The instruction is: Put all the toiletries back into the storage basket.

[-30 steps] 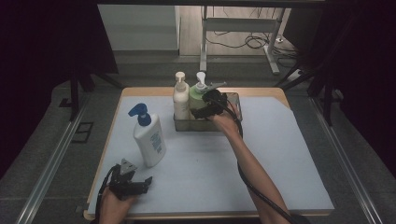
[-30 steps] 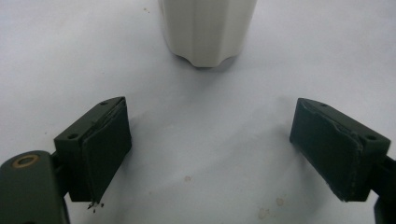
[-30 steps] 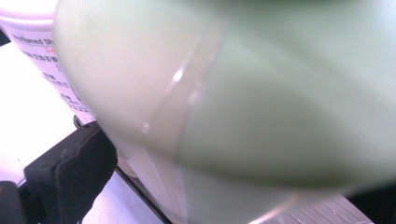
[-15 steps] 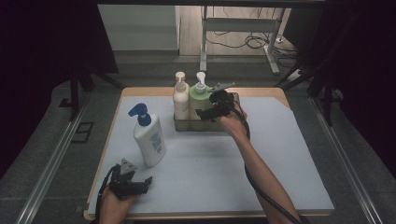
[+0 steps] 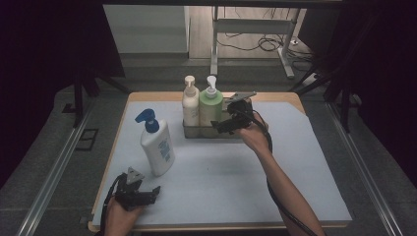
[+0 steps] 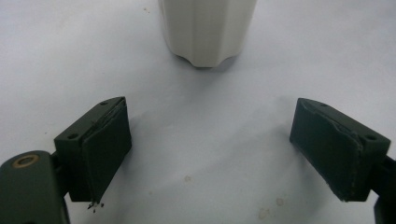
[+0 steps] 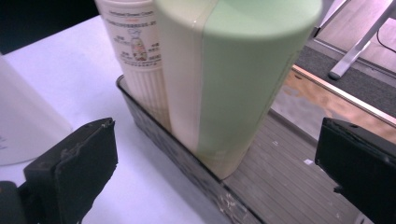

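High view: I am holding the right gripper (image 5: 222,125) beside the green pump bottle (image 5: 210,109), which is standing upright in the dark tray (image 5: 196,133) at the far middle of the table (image 5: 305,147), just beside a cream pump bottle (image 5: 190,105). The left gripper (image 5: 152,192) is resting near the front edge, close to the white bottle with the blue pump (image 5: 156,145).

Left gripper view: my jaws are standing wide apart over bare tabletop, with the base of the white bottle with the blue pump (image 6: 208,30) ahead and nothing between them.

Right gripper view: my jaws are spread on either side of the green pump bottle (image 7: 243,79), not touching it. This view is showing what the high one is not: the smooth, glossy wall and the tray (image 7: 187,168) rim hiding its foot. I am judging the bottle rigid but slick and fairly heavy if full, best gripped at mid-body, above the rim.
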{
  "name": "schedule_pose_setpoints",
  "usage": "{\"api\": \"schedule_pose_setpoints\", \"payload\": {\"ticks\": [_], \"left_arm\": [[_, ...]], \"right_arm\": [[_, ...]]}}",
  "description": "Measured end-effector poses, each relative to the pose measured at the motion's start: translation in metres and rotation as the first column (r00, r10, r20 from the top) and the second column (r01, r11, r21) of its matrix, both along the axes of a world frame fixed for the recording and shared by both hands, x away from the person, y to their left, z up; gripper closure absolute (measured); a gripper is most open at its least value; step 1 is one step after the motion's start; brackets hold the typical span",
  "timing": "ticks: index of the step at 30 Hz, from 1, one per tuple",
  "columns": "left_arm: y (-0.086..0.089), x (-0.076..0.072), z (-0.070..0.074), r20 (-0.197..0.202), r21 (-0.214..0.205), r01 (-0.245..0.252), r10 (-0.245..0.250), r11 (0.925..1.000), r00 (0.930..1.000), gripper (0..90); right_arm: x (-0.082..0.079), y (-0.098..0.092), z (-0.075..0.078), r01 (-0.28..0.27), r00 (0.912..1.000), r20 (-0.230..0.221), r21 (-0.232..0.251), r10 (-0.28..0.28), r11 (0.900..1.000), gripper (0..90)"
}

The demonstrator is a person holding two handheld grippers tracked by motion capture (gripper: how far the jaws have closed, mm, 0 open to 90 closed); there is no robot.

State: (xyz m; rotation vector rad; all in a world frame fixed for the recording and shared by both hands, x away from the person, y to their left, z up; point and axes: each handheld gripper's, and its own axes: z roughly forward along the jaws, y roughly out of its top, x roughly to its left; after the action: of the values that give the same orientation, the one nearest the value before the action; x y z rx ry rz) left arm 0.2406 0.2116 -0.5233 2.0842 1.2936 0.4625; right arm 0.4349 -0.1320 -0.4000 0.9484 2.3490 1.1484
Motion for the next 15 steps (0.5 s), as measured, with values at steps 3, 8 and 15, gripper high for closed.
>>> {"api": "schedule_pose_setpoints", "payload": {"ticks": [3,8,15], "left_arm": [[0.000,0.000,0.000,0.000,0.000,0.000,0.000,1.0000,1.0000,12.1],[0.000,0.000,0.000,0.000,0.001,0.000,0.000,1.0000,1.0000,12.2],[0.000,0.000,0.000,-0.001,0.001,0.000,0.000,1.0000,1.0000,12.1]], "right_arm": [[-0.007,-0.005,0.002,-0.013,0.9999,0.007,-0.004,0.013,0.9999,0.0],[-0.020,-0.015,0.005,-0.020,0.9996,0.020,-0.008,0.020,0.9998,0.0],[-0.038,-0.025,0.008,-0.043,0.9986,0.032,-0.009,0.043,0.9991,0.0]]}}
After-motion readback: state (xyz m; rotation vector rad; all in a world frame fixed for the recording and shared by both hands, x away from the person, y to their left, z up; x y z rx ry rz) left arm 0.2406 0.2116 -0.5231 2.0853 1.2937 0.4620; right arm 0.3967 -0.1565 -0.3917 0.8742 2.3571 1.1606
